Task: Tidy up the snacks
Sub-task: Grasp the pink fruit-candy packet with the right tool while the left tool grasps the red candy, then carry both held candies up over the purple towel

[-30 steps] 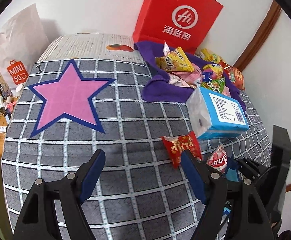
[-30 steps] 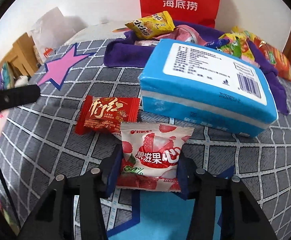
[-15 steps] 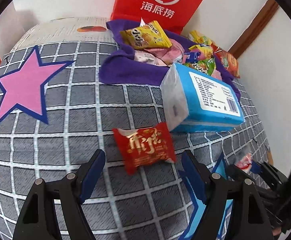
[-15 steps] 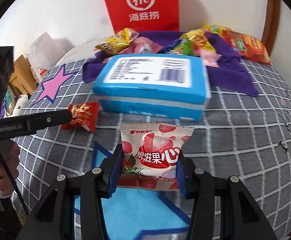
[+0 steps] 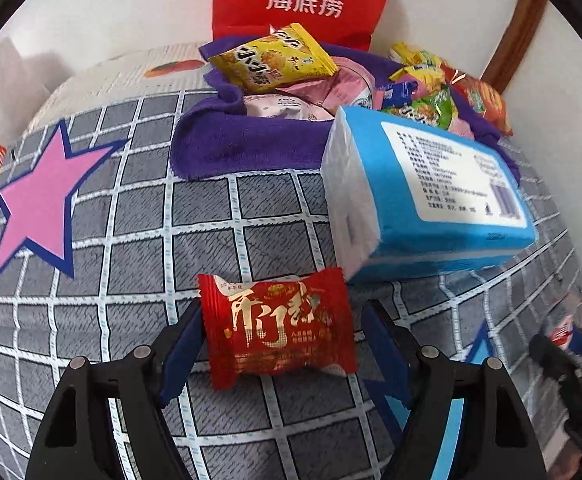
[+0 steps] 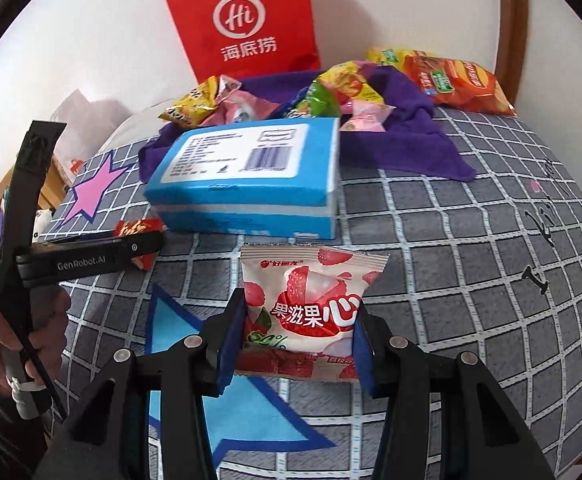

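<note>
The left gripper [image 5: 281, 344] is closing round the light, crinkly red candy packet [image 5: 277, 326] near the bed's [image 5: 91, 280] front edge; pinch its puffy middle. The right gripper [image 6: 297, 344] squeezes the soft pink strawberry packet [image 6: 305, 308].

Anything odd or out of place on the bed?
One thing: the blue tissue pack sits among the snacks, tilted, its far edge propped on the purple cloth. The snack pile on the cloth is a loose heap. Nothing looks torn or spilled.

Red paper bag [image 6: 247, 24]: "Hi", 海底捞
Strawberry snack packet [image 6: 311, 312]: 果滋果心, 好丽友, "50%"
Left gripper [image 6: 91, 256]: "GenRobot.AI"
Blue pack [image 6: 247, 172]: barcode; small print unreadable
</note>
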Tool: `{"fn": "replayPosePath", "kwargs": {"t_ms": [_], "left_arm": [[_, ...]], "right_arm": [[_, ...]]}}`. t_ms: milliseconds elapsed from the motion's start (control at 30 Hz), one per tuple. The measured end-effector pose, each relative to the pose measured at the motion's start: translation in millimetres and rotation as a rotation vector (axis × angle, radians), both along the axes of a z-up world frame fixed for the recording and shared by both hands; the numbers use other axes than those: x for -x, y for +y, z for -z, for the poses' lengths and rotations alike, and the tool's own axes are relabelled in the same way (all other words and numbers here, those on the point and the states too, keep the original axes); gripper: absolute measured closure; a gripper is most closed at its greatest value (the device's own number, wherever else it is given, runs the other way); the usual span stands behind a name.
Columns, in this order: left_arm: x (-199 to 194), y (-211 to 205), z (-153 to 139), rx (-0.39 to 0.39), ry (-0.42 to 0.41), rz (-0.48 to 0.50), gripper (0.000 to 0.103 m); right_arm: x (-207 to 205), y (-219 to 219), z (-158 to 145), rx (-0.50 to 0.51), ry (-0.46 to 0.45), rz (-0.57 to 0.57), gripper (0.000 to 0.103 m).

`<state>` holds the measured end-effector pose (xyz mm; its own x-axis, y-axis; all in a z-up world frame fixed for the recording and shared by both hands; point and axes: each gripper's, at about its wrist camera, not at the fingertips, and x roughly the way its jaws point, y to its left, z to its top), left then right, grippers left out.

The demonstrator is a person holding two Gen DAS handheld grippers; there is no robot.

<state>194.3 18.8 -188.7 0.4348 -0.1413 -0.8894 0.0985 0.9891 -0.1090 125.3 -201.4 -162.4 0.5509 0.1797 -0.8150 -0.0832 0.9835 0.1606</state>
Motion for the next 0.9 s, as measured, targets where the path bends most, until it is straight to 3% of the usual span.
{"fn": "replayPosePath", "kwargs": {"t_ms": [133, 300, 567, 900], "left_arm": [[0, -11, 3, -0.100, -0.029, 0.019, 0.036], [1, -5, -3, -0.079, -0.029, 0.018, 0.058], [13, 17, -14, 0.028, -0.012, -0.004, 0.060], [31, 28, -53, 0.060, -0.090, -0.007, 0.061]], "right_arm": [[-1, -6, 3, -0.004, 0.006, 0.009, 0.055], [0, -9, 6, -0.004, 0.013, 0.018, 0.056], [7, -5, -10, 0.009, -0.020, 0.014, 0.056], [12, 5, -38, 0.048, -0.072, 0.008, 0.056]]}}
